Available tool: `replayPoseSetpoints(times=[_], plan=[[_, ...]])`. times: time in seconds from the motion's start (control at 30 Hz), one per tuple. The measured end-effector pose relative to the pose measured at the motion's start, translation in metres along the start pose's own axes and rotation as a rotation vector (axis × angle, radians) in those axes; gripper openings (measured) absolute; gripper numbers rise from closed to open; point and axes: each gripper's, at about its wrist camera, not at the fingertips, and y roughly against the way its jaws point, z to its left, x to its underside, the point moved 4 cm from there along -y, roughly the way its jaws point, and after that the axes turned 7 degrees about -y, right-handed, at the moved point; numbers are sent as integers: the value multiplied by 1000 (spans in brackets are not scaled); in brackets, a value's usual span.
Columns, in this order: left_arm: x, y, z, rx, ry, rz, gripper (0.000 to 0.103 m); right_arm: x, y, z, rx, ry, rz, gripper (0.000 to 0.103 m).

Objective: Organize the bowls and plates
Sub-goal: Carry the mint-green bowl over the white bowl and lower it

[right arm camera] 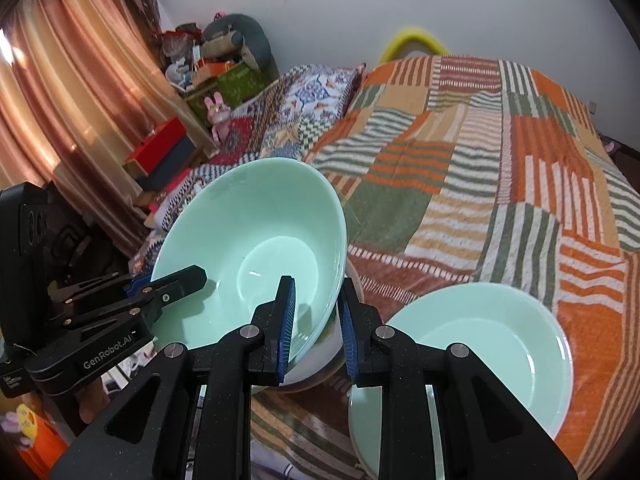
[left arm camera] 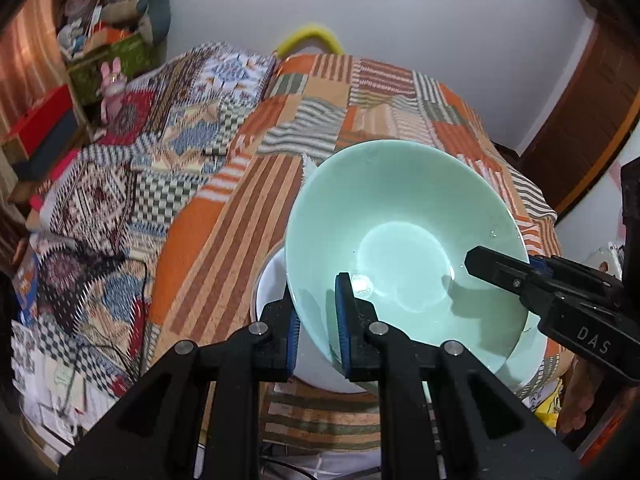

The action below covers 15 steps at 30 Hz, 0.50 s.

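A mint-green bowl [left arm camera: 404, 240] is held tilted over a white bowl [left arm camera: 272, 280] on the bed. My left gripper [left arm camera: 318, 320] is shut on the green bowl's near-left rim, one finger inside, one outside. My right gripper [right arm camera: 318, 320] is shut on its opposite rim; the bowl also shows in the right wrist view [right arm camera: 256, 248], with the white bowl [right arm camera: 320, 356] under it. A second mint-green dish [right arm camera: 480, 356] lies on the bed to the right, below my right gripper's fingers.
A striped orange, green and white blanket [right arm camera: 500, 168] covers the bed. A patterned quilt [left arm camera: 132, 184] lies to the left. Boxes and clutter [right arm camera: 208, 68] stand by the curtain [right arm camera: 60, 92] at far left. A wooden door [left arm camera: 584, 120] is at right.
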Motion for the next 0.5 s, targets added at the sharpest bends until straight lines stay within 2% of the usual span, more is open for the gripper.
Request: replayPoseSetpoints(times=[0.5], plan=[[27,-40,16,-56,15,79,16,17,-40,3,46,10,93,20]])
